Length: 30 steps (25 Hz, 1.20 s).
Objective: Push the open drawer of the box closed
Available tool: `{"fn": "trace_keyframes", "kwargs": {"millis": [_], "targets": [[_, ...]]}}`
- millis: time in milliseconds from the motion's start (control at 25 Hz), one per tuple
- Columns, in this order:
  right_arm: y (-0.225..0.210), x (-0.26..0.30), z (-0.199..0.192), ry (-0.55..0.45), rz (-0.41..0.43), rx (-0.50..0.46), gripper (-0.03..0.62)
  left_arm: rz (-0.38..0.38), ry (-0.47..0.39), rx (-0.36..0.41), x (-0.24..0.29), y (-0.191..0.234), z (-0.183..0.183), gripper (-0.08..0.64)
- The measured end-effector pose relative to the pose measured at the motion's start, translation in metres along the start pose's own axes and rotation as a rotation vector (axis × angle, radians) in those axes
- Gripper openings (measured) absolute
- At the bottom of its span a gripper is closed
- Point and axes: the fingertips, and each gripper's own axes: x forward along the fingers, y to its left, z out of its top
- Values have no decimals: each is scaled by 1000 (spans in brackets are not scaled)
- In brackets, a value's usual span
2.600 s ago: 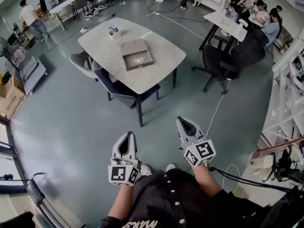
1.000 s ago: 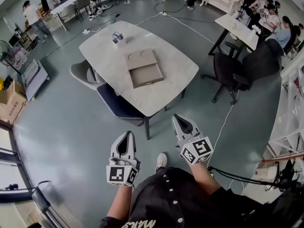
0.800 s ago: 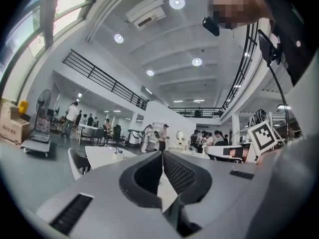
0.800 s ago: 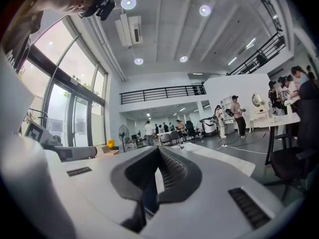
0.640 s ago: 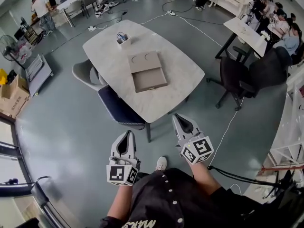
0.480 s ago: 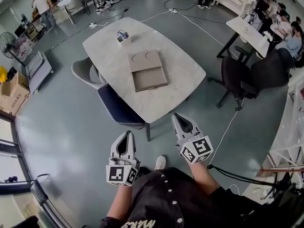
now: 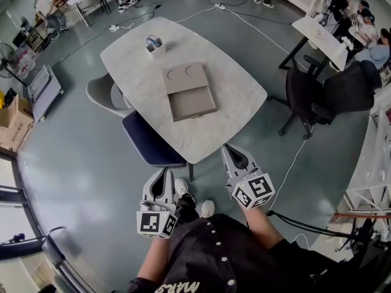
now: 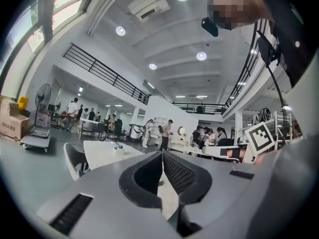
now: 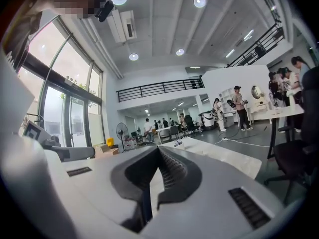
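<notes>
A flat tan box [image 7: 183, 76] lies in the middle of a white marble table [image 7: 227, 124], and its open drawer [image 7: 193, 103] is pulled out toward me. Both grippers are held low in front of my body, short of the table's near edge and well away from the box. My left gripper [image 7: 163, 171] is shut with nothing in it, and its jaws meet [image 8: 162, 153] in the left gripper view. My right gripper [image 7: 226, 147] is shut and empty too, by the table's near corner. In the right gripper view [image 9: 158, 148] the tabletop [image 9: 219, 157] stretches ahead.
A dark blue chair [image 7: 149, 142] and a grey chair [image 7: 101, 93] stand at the table's left side. A small pen holder [image 7: 153, 43] sits at the far end. Black office chairs [image 7: 317, 84], a second table [image 7: 321, 32] and a floor cable [image 7: 293, 157] are to the right.
The table and box have come nearer and lower in the head view as the person walks up. Both grippers keep the same shut pose in front of the body.
</notes>
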Motion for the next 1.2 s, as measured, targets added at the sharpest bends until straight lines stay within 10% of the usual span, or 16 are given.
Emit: {"fn": "trace_keyframes", "kwargs": {"millis": [1200], "targets": [[-42, 183, 32, 6, -106, 14, -3, -172, 12, -3, 181, 123, 50, 18]]}}
